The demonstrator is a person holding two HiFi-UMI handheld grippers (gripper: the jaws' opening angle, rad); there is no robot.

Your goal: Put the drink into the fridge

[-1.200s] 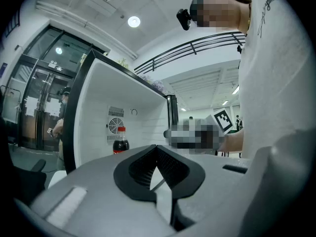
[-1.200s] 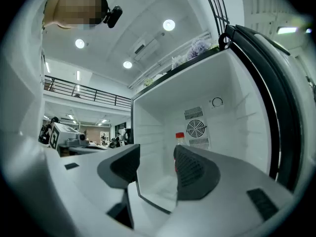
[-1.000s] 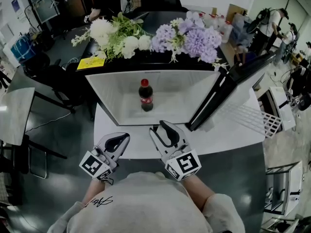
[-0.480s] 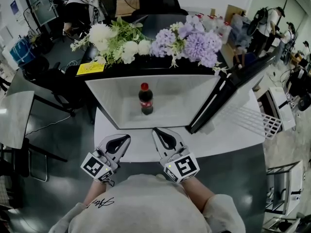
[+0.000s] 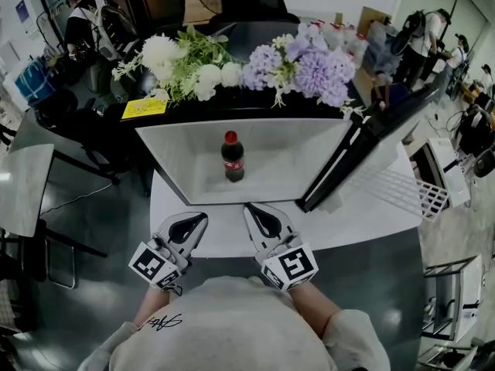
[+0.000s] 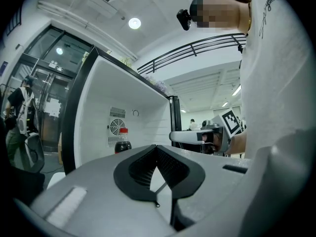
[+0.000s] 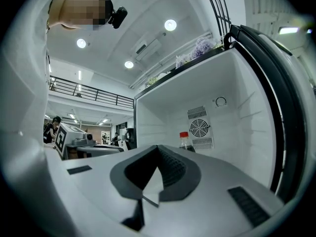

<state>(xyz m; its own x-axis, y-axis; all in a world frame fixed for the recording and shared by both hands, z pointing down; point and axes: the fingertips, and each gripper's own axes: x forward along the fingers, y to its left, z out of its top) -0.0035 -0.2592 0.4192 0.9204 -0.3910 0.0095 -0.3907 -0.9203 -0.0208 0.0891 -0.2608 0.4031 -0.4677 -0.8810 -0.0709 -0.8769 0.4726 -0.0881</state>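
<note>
A cola bottle (image 5: 233,158) with a red cap stands upright inside the open white fridge (image 5: 309,141), in front of the fan grille on its back wall; it also shows as the bottle (image 6: 122,141) and the bottle (image 7: 185,142) in the two gripper views. The fridge door (image 5: 371,134) is swung open to the right. My left gripper (image 5: 199,219) and right gripper (image 5: 251,209) hang side by side in front of the fridge opening, well short of the bottle. Both point level at the fridge. The left gripper (image 6: 157,146) and the right gripper (image 7: 158,147) are each shut on nothing.
Artificial flowers (image 5: 255,60) lie along the top of the fridge, with a yellow sheet (image 5: 145,107) at its left end. A white wire shelf (image 5: 402,188) rests by the open door. People stand in the background at far left and far right.
The right gripper's jaws were open a second ago and are now shut with nothing between them. Both hands stayed where they were. A person in the background walked to the left.
</note>
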